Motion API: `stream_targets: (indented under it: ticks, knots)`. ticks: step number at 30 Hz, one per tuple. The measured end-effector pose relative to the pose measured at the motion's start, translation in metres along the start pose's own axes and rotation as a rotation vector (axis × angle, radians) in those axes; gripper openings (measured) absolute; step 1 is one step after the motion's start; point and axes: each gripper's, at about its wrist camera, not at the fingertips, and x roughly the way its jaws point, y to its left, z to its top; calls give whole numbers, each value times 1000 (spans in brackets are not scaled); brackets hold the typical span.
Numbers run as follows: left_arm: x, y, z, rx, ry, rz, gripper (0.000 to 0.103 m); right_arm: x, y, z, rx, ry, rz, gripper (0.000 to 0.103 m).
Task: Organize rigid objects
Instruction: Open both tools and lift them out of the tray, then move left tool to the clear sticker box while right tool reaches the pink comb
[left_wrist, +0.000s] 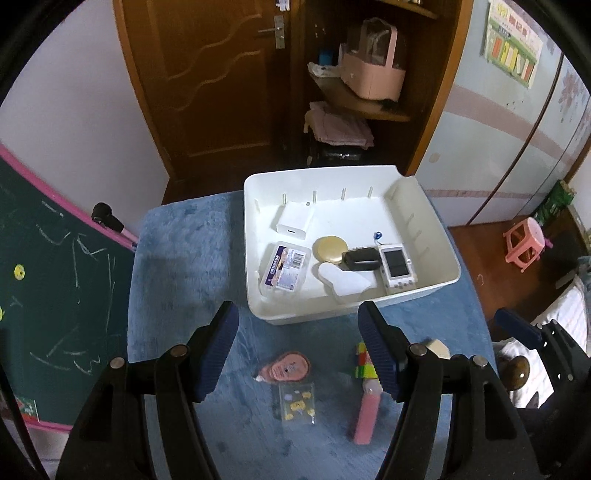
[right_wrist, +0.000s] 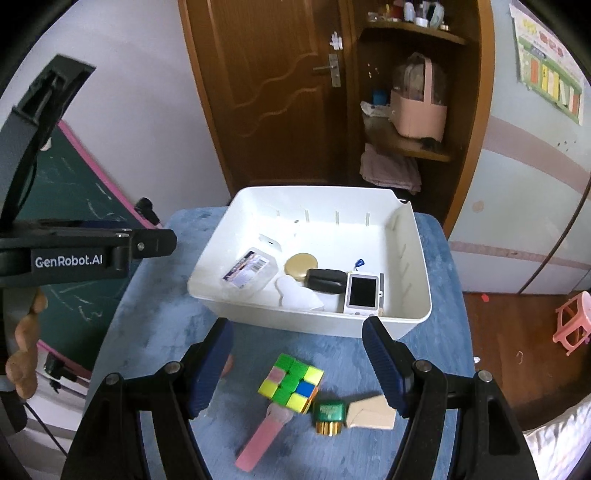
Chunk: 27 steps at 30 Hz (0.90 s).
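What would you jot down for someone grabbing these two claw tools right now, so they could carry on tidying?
Left gripper: open, empty, above the blue mat.
Right gripper: open, empty, above the puzzle cube.
Done: the white bin holds a white charger, clear labelled box, gold round tin, black case, flat white piece and small handheld screen device.
Left on the mat: the cube, pink stick, green piece, beige block, pink round packet, clear sticker bag.

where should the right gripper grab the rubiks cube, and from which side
Grip the cube across two opposite flat faces, coming straight down from above. It lies flat on the blue mat, its top clear, but the green block touches its right corner, so set the jaws on its other pair of faces.
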Motion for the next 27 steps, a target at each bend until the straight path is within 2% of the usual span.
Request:
stream_targets:
  ticks: [8, 16, 22, 27]
  knots:
    - [-28, -7, -23, -21, -60, -24, 71, -38, 0, -16, -18, -47, 16, 73]
    - [-31, -17, -49, -20, -59, -35, 71, -55, -4, -32, -17, -57, 18, 73]
    - [-20, -16, -68, -31, -38, -30, 71, -55, -15, -48, 4, -34, 21, 73]
    - [2, -12, -87, -46, 20, -28, 71, -43, -27, -65, 39, 13, 27, 73]
